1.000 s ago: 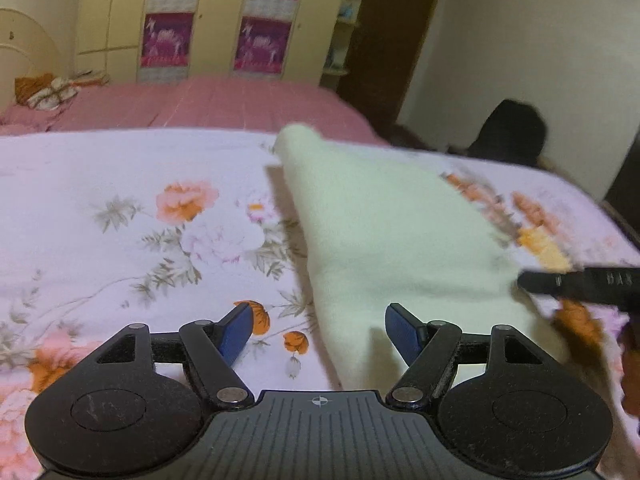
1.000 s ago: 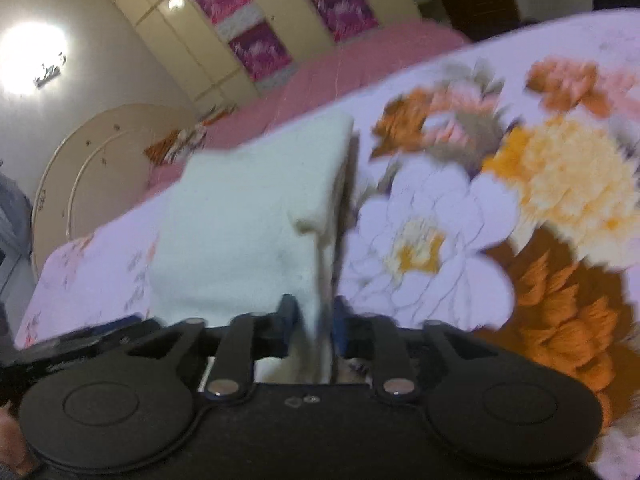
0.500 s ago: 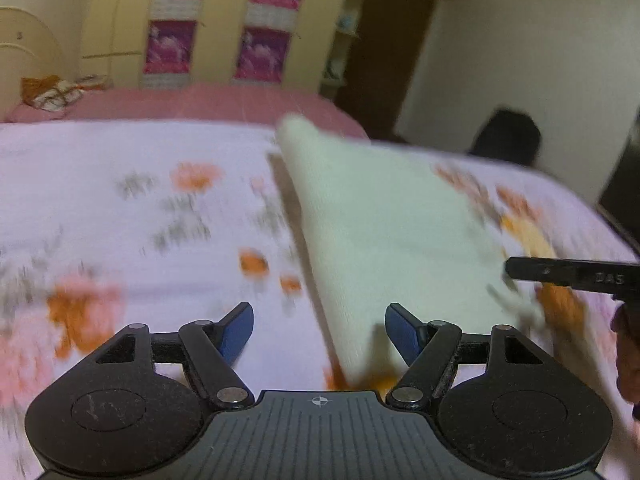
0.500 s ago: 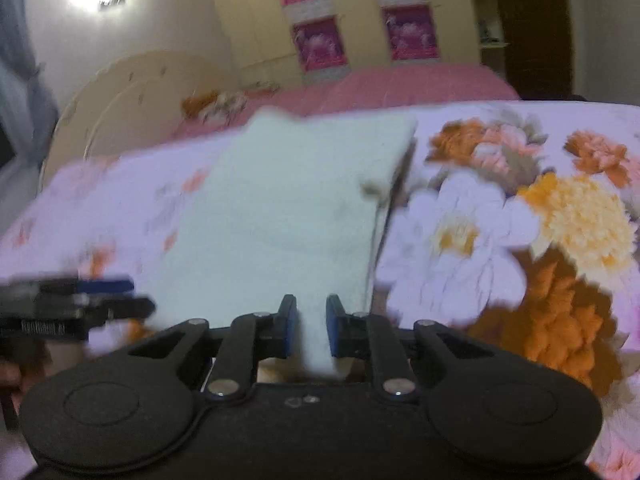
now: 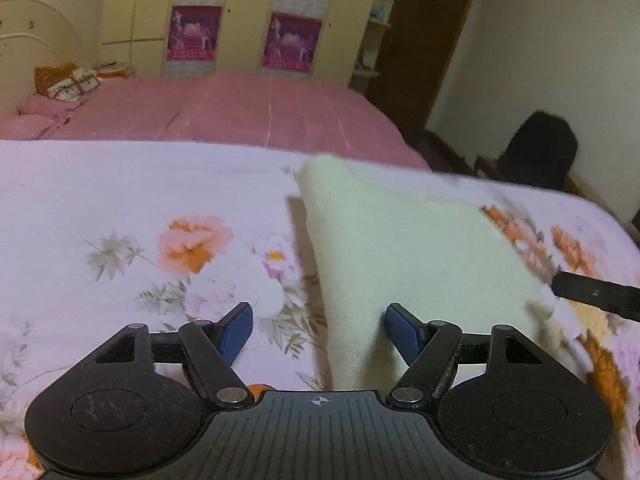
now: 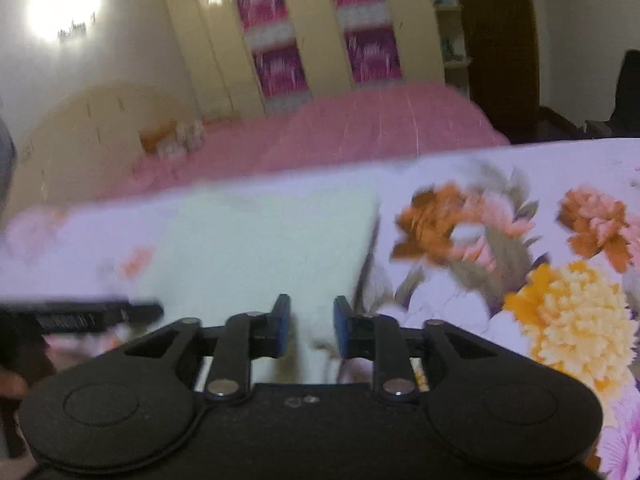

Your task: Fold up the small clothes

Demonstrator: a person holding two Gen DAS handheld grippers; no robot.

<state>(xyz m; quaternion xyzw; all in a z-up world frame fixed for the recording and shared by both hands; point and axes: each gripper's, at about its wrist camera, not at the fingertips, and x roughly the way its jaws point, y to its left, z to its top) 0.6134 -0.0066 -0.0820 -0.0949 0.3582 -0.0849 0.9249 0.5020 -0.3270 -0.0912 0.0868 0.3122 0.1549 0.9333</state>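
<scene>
A cream folded cloth [image 5: 416, 256] lies flat on the floral sheet [image 5: 120, 208]; it also shows in the right wrist view [image 6: 264, 248]. My left gripper [image 5: 318, 326] is open and empty, with the cloth's near left edge between its fingers. My right gripper [image 6: 308, 322] is partly open just above the cloth's near right corner, holding nothing. Its finger shows in the left wrist view [image 5: 592, 294] at the right. The left gripper's finger shows in the right wrist view [image 6: 88, 316] at the left.
A pink bed [image 5: 240, 112] lies beyond the floral sheet, with a yellow wardrobe [image 5: 240, 20] behind it. A dark chair [image 5: 540, 148] stands at the far right. A rounded headboard [image 6: 80, 136] is at the left.
My right gripper has opened and let go of the cloth, which now lies flat. Both grippers have drawn back a little toward the near edge.
</scene>
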